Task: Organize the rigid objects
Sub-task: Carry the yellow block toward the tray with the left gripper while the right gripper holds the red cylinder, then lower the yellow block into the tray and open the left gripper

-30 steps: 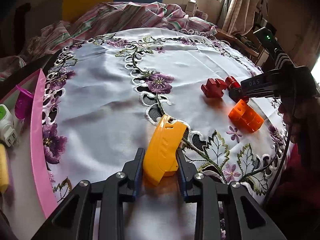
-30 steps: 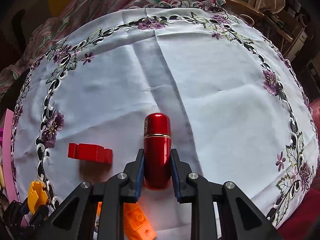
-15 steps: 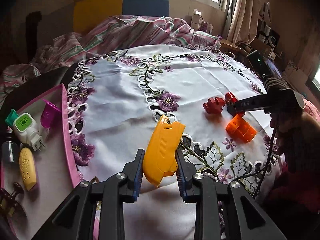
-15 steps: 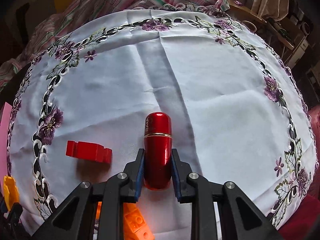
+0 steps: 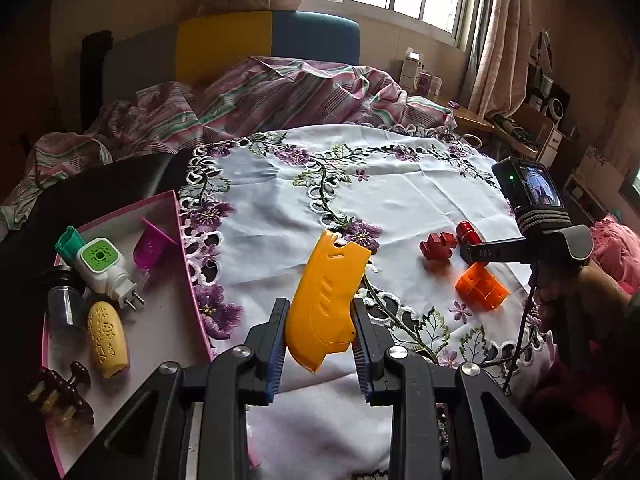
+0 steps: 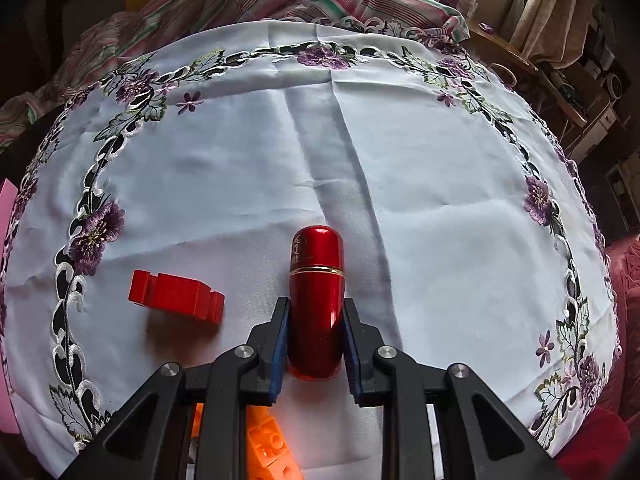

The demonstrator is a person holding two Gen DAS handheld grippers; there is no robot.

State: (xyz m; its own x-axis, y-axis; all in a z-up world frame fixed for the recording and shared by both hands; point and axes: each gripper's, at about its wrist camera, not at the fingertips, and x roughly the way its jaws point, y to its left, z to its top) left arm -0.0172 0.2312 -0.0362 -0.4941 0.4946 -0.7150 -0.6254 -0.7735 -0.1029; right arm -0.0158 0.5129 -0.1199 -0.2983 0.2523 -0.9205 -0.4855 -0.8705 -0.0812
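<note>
My left gripper (image 5: 319,310) is shut on a yellow plastic casing (image 5: 326,300), held above the white embroidered tablecloth (image 5: 400,208). My right gripper (image 6: 316,314) is shut on a glossy red capsule-shaped tube (image 6: 317,300) that lies on the cloth. The left wrist view shows that gripper (image 5: 472,251) from the side at the right, holding the red tube (image 5: 467,233). A red notched block (image 6: 176,295) lies just left of the tube, seen too as the red block (image 5: 438,246). An orange brick (image 5: 481,284) sits nearer; the orange brick (image 6: 268,448) peeks out under the right gripper.
A pink tray (image 5: 176,216) at the left holds a green-and-white plug-in (image 5: 106,268), a magenta cup (image 5: 149,246), a yellow oval piece (image 5: 107,338), a dark bottle (image 5: 64,300) and a brown clip (image 5: 64,394). A striped blanket (image 5: 280,92) is heaped behind the table. A hand (image 5: 592,292) grips the right tool.
The left gripper rose and drew back with the yellow casing, bringing the pink tray and its contents into view. The right gripper stayed on the red tube, nearly still.
</note>
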